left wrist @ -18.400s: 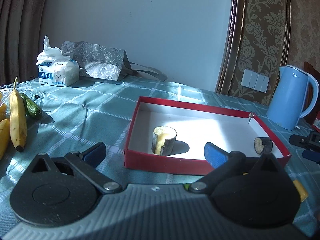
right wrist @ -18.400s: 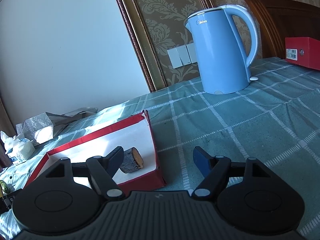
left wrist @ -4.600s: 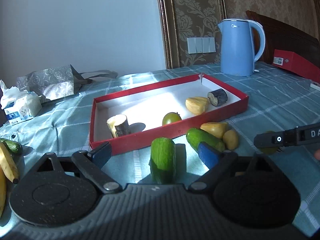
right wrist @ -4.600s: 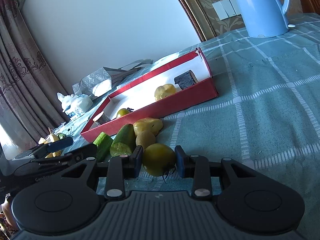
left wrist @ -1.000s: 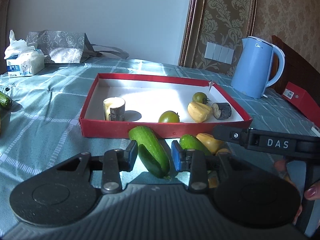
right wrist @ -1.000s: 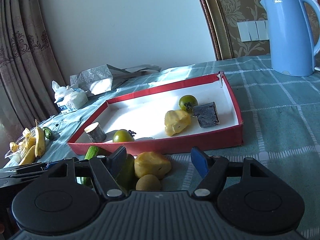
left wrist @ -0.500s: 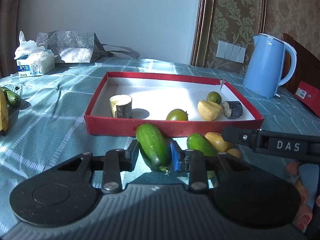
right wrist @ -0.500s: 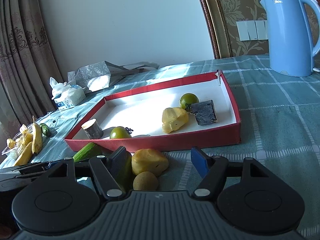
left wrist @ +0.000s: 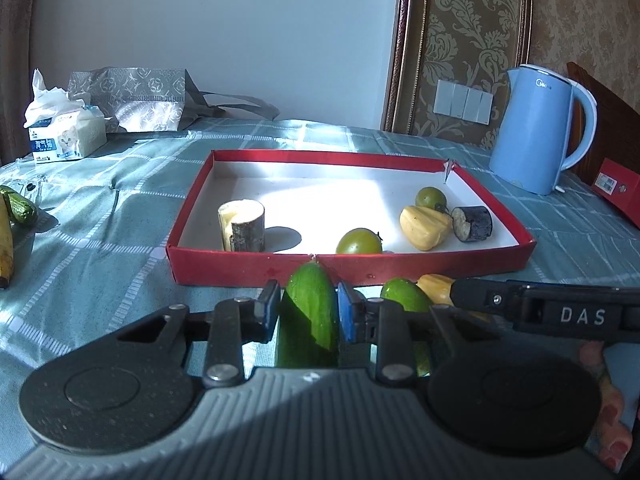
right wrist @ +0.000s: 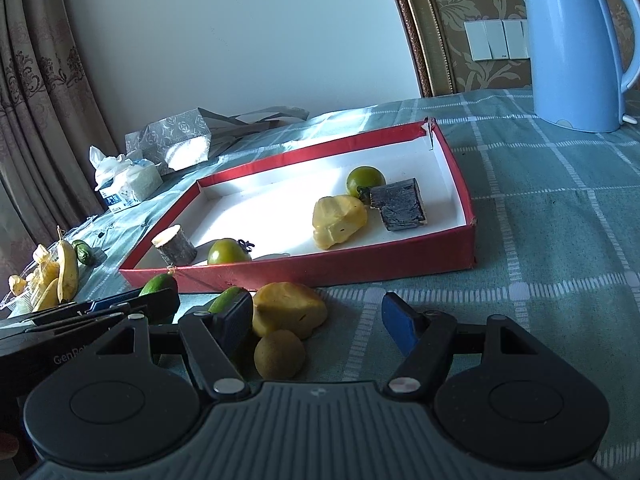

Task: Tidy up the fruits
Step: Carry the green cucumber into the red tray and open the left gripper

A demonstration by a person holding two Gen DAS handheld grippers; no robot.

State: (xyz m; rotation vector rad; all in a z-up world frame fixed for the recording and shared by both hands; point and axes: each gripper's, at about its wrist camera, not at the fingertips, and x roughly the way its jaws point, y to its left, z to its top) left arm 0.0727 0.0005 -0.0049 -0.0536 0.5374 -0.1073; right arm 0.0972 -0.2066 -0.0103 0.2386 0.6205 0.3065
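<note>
My left gripper (left wrist: pixel 308 312) is shut on a green cucumber piece (left wrist: pixel 310 316) and holds it just in front of the red tray (left wrist: pixel 440 268). The tray holds a cane stub (left wrist: pixel 241 230), two green tomatoes (left wrist: pixel 359 242), a yellow fruit (left wrist: pixel 424 222) and a dark chunk (left wrist: pixel 472 223). My right gripper (right wrist: pixel 316 320) is open over a yellow fruit (right wrist: pixel 290 310) and a kiwi (right wrist: pixel 279 353) lying on the cloth before the tray (right wrist: pixel 400 268). A second cucumber piece (left wrist: pixel 404 294) lies beside them; it also shows in the right wrist view (right wrist: pixel 224 300).
A blue kettle (left wrist: pixel 536 128) stands at the back right, next to a red box (left wrist: pixel 620 192). A tissue pack (left wrist: pixel 64 136) and a grey bag (left wrist: pixel 132 100) are at the back left. Bananas (right wrist: pixel 60 276) and a small cucumber (left wrist: pixel 20 208) lie at the far left.
My left gripper has lifted the cucumber piece and turned it more upright, closer to the tray's front wall. My right gripper has stayed open over the yellow fruit and kiwi.
</note>
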